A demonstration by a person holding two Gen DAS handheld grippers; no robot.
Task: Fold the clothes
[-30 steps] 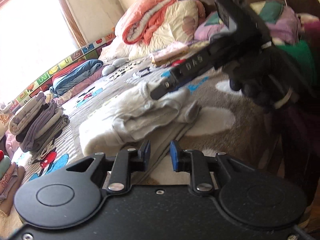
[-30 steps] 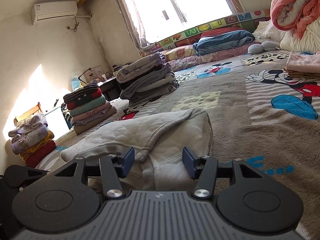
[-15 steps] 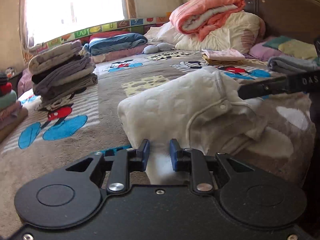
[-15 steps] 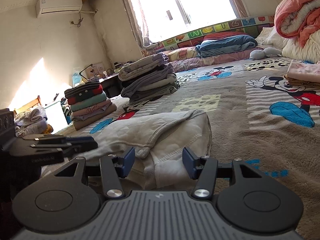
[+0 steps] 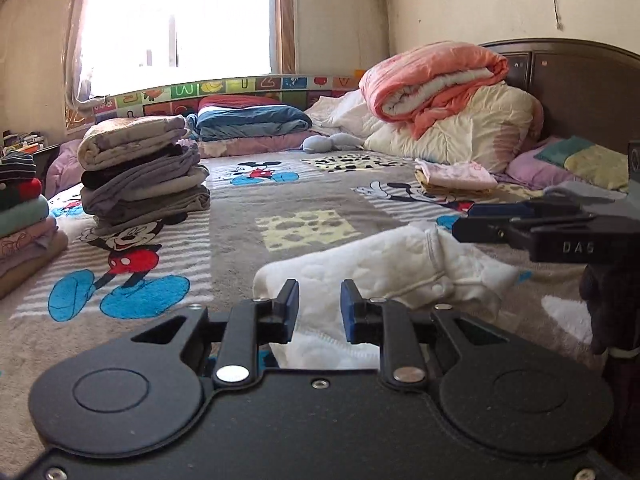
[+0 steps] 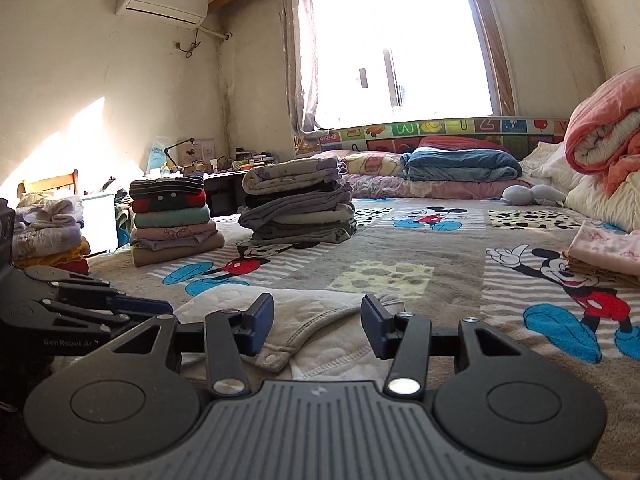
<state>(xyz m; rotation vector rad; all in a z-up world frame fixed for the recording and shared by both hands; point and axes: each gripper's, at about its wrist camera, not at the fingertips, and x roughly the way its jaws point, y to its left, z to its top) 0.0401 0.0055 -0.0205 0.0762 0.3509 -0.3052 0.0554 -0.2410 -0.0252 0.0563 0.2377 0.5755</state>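
Now we are looking across the bed; only our right view is showing the air conditioner. Our white garment is lying near its front edge, long axis running left-right. Our left gripper, jaws narrowly apart, and right gripper, jaws wider, are gripping nothing.

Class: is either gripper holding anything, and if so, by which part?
Nothing looks held. The jaws of the left gripper and the right gripper stand apart over the white garment, which lies on the bed.
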